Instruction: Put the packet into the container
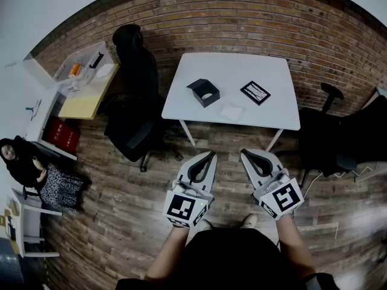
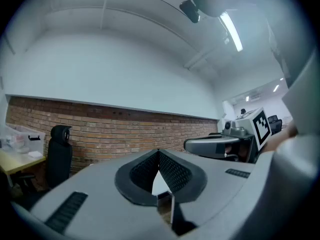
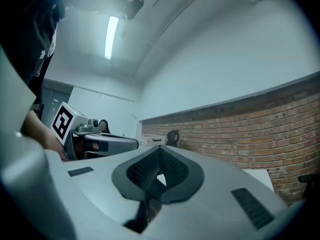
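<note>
On the white worktop, well ahead of the person, lies the packet, a small, pale, flat piece near the front edge. It sits between the open black container on its left and a flat black square piece on its right, touching neither. The left hand-held gripper and right hand-held gripper are held level, side by side, well short of the worktop. Each has its jaws pressed together with nothing between them, as both gripper views confirm. Handling, by judgement: the packet looks light, thin and probably soft, so it may slide or crumple when pinched. The best hold is likely an edge or corner, with the jaws spread first, the packet lifted clear and then lowered into the container's open top.
</note>
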{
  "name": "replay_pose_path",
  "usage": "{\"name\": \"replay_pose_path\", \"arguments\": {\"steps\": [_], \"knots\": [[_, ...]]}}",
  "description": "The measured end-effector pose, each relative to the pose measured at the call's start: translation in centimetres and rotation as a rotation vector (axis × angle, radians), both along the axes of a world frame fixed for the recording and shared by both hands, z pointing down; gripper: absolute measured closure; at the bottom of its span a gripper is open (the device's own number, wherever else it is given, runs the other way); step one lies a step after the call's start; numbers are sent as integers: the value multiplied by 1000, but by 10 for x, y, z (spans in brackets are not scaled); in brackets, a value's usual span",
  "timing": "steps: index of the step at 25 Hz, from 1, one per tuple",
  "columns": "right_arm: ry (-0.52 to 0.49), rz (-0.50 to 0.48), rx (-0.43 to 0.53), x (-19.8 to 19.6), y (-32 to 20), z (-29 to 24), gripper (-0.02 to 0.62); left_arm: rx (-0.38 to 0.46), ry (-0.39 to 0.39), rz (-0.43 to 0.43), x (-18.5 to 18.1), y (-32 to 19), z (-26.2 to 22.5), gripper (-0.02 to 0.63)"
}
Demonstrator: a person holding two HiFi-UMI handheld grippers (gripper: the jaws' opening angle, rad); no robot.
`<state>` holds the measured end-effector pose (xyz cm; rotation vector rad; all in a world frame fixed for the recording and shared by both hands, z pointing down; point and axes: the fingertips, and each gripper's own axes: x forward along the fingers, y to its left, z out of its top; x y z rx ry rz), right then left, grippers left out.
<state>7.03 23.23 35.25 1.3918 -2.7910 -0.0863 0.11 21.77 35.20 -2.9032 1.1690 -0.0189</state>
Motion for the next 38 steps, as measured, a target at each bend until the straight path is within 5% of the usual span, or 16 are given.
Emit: {"name": "replay_pose_path", "arguments": {"steps": [21, 38], "knots": [[-33, -4, -19, 18, 3, 6, 592, -26, 14, -13, 16, 6, 4, 598], [-60, -50, -71, 106, 7, 30, 592, -82, -21, -99, 89, 23, 33, 598]]}}
